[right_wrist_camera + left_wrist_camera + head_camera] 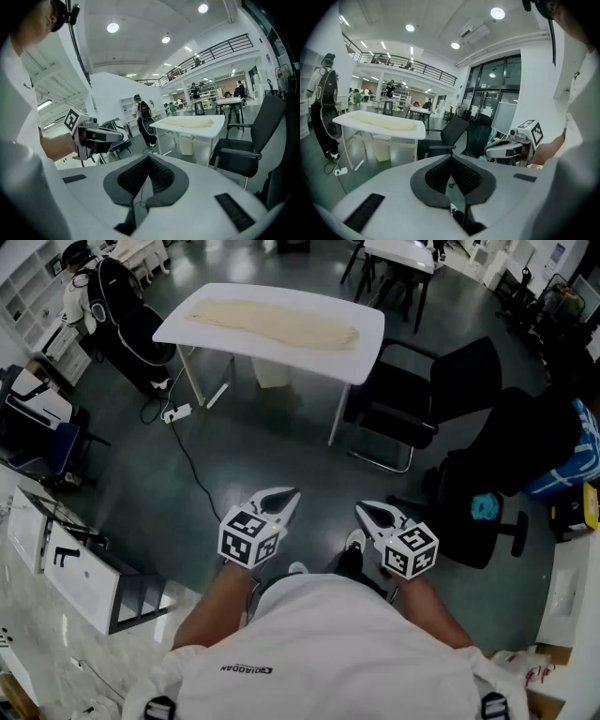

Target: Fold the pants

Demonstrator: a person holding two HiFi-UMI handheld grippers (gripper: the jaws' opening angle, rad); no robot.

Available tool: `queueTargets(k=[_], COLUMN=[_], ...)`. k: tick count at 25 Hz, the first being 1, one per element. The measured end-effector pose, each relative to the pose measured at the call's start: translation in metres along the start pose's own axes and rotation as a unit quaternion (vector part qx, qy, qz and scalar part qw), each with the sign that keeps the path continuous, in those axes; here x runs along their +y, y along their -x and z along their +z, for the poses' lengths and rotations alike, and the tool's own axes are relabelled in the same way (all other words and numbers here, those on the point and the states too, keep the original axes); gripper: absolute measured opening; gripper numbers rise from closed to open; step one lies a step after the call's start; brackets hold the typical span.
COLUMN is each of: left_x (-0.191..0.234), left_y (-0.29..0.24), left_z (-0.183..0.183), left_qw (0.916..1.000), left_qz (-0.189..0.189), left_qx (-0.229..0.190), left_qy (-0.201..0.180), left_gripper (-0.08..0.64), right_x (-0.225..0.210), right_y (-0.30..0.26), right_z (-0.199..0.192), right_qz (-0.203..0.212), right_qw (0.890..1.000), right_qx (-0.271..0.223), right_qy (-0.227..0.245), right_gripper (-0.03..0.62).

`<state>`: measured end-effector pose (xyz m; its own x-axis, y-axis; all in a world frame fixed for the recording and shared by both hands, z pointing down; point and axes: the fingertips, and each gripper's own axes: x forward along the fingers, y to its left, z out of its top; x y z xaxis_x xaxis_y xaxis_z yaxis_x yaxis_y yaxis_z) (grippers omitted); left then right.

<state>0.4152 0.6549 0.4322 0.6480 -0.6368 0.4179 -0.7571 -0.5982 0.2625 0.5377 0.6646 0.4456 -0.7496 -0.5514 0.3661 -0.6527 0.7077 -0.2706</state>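
The left gripper is hovering at the person's waist, its jaws pressed together on nothing. The right gripper is hovering near it, likewise closed and empty. The cream pants are lying flat on the white table, well apart from both grippers, at twelve o'clock.

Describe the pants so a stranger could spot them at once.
Find the white table ahead, left of the black chairs. The pants lie stretched along its top: a long cream cloth, the only thing on it.
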Motion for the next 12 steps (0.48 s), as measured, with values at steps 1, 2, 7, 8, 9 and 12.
queueTargets(k=[1,2,7,8,9,12], left_x=[-0.001,-0.002,-0.007,-0.008,-0.009,-0.009], left_y=[0.0,0.0,0.001,0.001,0.001,0.002], left_z=[0.0,-0.001,0.001,0.001,0.001,0.001], left_qw=[1.0,1.0,1.0,0.9999,0.9999,0.9999], left_qz=[0.0,0.0,-0.003,-0.004,-0.005,-0.01], left_qx=[0.0,0.0,0.002,0.002,0.002,0.002], left_qy=[-0.001,-0.001,-0.009,-0.011,-0.013,-0.012], left_gripper=[0.028,0.028,0.028,0.028,0.028,0.028], right_x=[0.001,0.002,0.007,0.007,0.008,0.012], right_y=[0.001,0.002,0.007,0.008,0.008,0.008], right_z=[0.0,0.001,0.0,0.001,0.001,0.006], right_qz=[0.0,0.001,0.003,0.003,0.002,0.002], right_qw=[1.0,1.0,1.0,1.0,1.0,1.0], right_qx=[-0.001,-0.001,0.002,0.002,0.0,-0.012], right_qy=[0.001,0.002,0.008,0.01,0.01,0.006], right_gripper=[0.014,0.014,0.014,0.014,0.014,0.014])
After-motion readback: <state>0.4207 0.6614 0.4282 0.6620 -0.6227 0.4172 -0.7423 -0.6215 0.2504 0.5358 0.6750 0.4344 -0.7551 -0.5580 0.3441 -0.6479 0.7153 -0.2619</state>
